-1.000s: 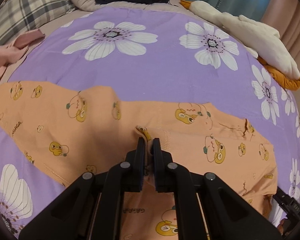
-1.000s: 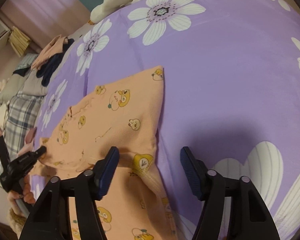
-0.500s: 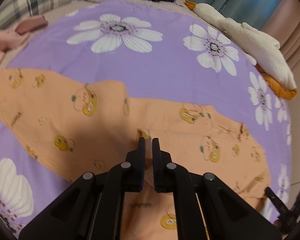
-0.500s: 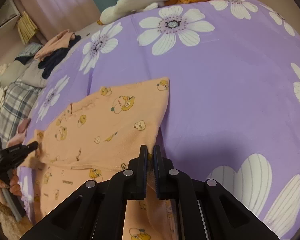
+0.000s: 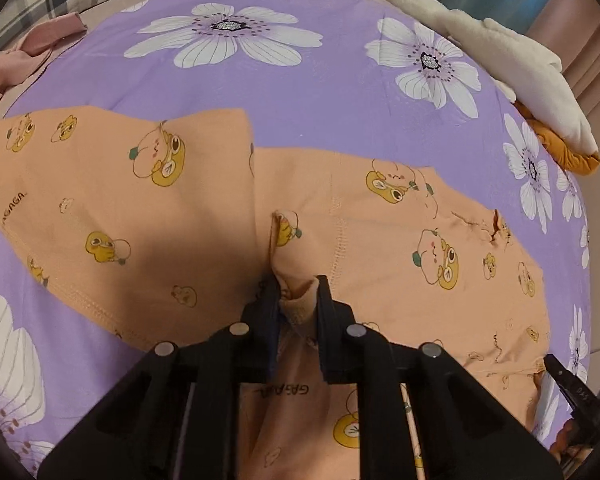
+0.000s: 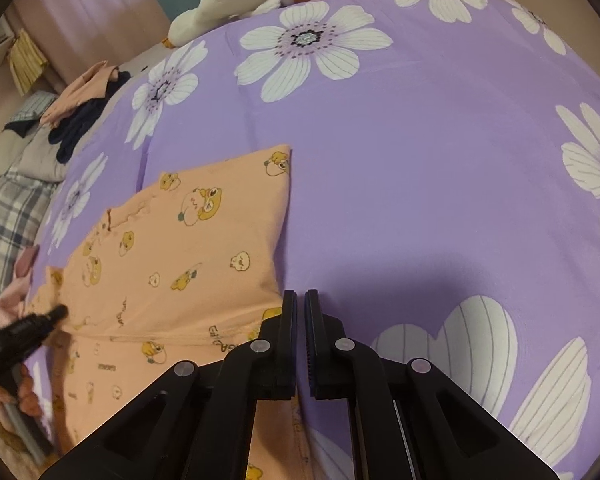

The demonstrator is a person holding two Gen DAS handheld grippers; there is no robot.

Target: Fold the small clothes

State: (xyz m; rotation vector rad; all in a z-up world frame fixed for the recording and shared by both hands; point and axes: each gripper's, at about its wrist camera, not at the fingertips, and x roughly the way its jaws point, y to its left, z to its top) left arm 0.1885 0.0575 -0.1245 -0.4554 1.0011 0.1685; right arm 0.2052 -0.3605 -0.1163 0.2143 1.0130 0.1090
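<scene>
Orange garment [image 5: 204, 216] bunched in left tongs [image 5: 296, 292], whose jaws just widened.

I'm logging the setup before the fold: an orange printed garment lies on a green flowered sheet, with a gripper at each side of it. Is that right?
Not quite: the sheet is purple with white flowers, not green, as both wrist views show. The rest stands: the orange printed garment lies on it, with the left gripper and the right gripper at its sides.
</scene>
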